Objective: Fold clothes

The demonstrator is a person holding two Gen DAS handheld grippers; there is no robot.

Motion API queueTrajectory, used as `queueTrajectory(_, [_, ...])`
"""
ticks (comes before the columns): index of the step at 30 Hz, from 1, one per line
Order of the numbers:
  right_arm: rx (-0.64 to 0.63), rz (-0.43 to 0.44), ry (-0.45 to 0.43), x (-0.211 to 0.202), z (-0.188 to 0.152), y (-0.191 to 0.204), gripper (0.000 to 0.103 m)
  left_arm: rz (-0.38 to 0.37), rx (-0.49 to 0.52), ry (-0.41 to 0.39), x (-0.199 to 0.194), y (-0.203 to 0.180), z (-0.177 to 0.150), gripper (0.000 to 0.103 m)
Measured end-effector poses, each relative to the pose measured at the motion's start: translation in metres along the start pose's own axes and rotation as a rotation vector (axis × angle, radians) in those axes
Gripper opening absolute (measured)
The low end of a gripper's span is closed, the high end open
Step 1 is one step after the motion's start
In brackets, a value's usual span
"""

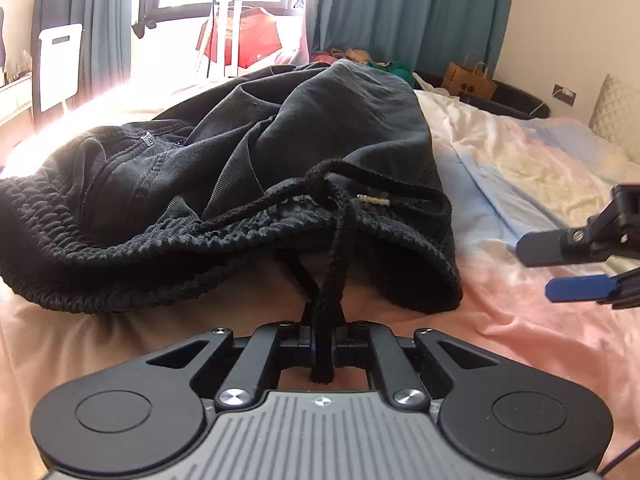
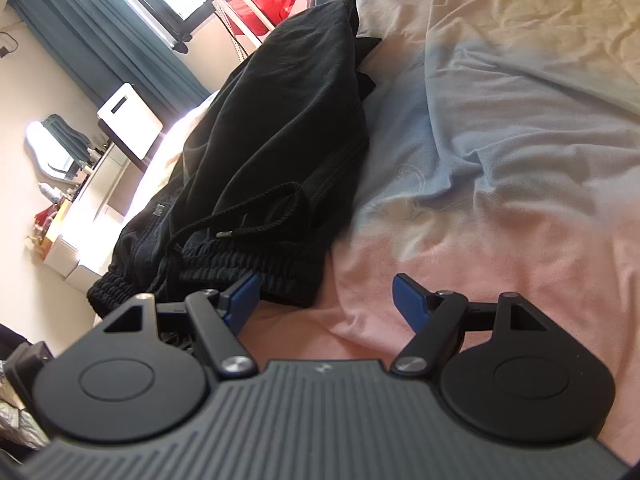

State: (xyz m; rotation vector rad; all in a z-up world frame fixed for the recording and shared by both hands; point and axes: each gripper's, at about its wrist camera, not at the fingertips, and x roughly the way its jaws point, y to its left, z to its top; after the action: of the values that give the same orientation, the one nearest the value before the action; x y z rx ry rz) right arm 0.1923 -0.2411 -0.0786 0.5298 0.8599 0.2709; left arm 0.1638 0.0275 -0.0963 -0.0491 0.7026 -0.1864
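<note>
Black drawstring trousers [image 1: 248, 152] lie crumpled on the bed, ribbed waistband [image 1: 120, 276] nearest the left wrist camera. My left gripper [image 1: 323, 340] is shut on the black drawstring cord [image 1: 340, 256], which runs up from the jaws to the waistband. In the right wrist view the same trousers [image 2: 280, 128] stretch away to the upper left, with a metal-tipped cord end [image 2: 225, 234] lying on the waistband. My right gripper [image 2: 326, 298] stands open just above the sheet, its left blue pad [image 2: 242, 300] at the waistband's corner, nothing between its fingers. It also shows at the right edge as right gripper [image 1: 560, 268].
The bed sheet [image 2: 500, 168] is rumpled, pink, blue and pale yellow. Beyond the bed stand blue curtains [image 1: 380, 12], a bright window, a red garment on a rack [image 1: 248, 40], a paper bag [image 1: 470, 78] and a white chair [image 1: 58, 64]. A pillow [image 1: 618, 116] lies far right.
</note>
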Motion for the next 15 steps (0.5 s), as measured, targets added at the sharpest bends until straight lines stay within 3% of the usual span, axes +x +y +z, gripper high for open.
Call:
queueTrajectory(6, [0.083,0.028,-0.011,-0.007,0.004,-0.012,0.076,-0.136,-0.073,-0.075,-0.069,0.009,0.029,0.005])
queueTrajectory(11, [0.164,0.059,0.008,-0.003,0.007,-0.021,0.077,-0.230,-0.069,-0.089,-0.108,0.010,0.058,0.004])
queueTrajectory(15, [0.241,0.087,0.038,0.004,0.006,-0.029,0.077,-0.313,-0.186,-0.102,-0.105,0.033,0.104,0.004])
